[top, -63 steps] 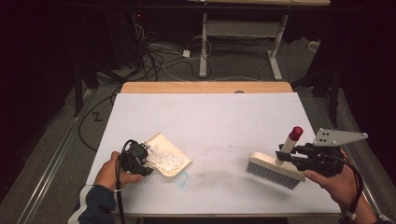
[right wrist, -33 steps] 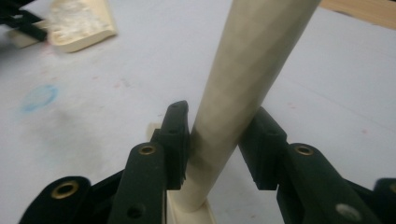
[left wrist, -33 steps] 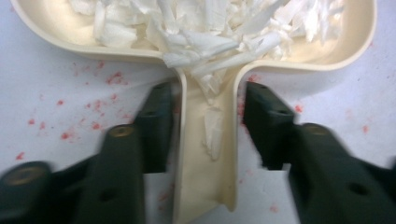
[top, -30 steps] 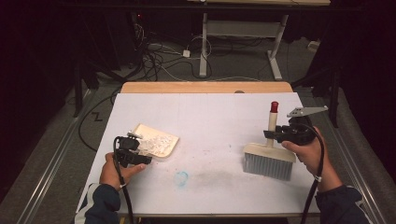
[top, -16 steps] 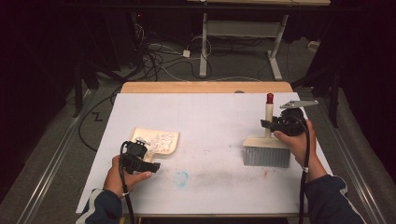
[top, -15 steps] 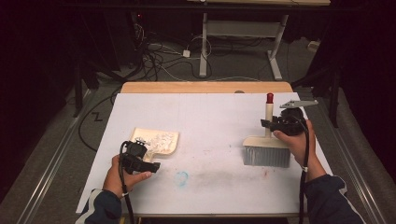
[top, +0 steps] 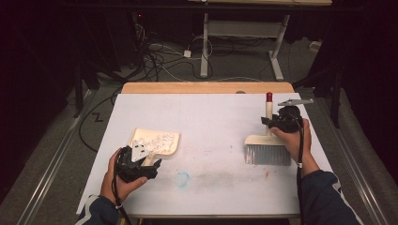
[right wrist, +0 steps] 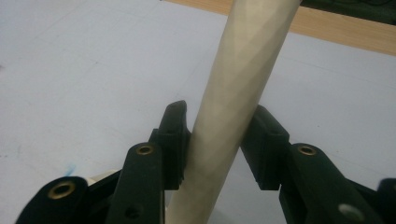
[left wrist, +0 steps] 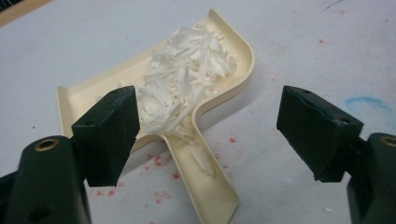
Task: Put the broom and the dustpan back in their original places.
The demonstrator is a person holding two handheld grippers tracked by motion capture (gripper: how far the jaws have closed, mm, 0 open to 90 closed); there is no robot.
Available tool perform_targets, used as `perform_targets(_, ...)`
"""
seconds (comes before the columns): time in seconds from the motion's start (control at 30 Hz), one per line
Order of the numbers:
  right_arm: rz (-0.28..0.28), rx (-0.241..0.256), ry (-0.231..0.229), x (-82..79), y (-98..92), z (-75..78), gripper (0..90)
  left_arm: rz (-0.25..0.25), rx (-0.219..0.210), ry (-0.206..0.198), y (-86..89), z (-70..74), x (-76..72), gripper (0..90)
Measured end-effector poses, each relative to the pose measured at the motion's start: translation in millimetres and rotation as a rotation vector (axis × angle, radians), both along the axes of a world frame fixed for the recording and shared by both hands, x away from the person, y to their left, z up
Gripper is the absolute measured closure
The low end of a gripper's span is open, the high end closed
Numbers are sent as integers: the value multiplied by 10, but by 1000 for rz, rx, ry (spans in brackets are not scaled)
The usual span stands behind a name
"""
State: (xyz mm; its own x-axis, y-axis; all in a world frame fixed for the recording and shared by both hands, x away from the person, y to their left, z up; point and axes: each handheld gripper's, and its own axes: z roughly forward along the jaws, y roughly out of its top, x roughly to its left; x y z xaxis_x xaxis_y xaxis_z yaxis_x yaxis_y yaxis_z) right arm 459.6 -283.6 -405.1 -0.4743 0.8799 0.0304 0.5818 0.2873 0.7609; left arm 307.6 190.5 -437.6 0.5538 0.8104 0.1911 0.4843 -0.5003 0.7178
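The table [top: 211, 117] is seen across the middle of the high view, with the brush [top: 267, 147] stood at centre right, bristles down, its handle clamped between the closed jaws of the right gripper [top: 277, 123]. The dustpan [top: 157, 140] is laid flat at centre left, paper shreds [left wrist: 187, 79] heaped in it. The left gripper [top: 141, 164] is held just below it, jaws spread wide to either side of its handle, nothing gripped.

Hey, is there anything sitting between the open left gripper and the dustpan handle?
Nothing visible does. The left gripper is open, and the dustpan handle lies on bare table between its jaws, with a few paper shreds on it.
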Motion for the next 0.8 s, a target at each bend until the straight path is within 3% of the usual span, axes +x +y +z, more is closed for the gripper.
perform_targets(0.2,-15,-34,2,81,39,-66,628,-42,2,-80,35,-34,-105,220)
perform_targets(0.37,-27,-48,14,153,67,-119,624,-36,2,-79,54,-86,-148,220)
perform_targets(0.5,-43,-67,17,179,84,-150,619,-67,24,-72,39,-127,-186,220)
perform_targets(0.53,-45,-70,15,185,86,-158,616,-79,29,-88,40,-129,-187,220)
perform_targets(0.63,-76,-89,-3,190,85,-161,586,-85,24,-92,34,-139,-196,218)
perform_targets(0.8,-95,-64,-40,165,34,-96,538,-84,21,-93,28,-144,-196,205)
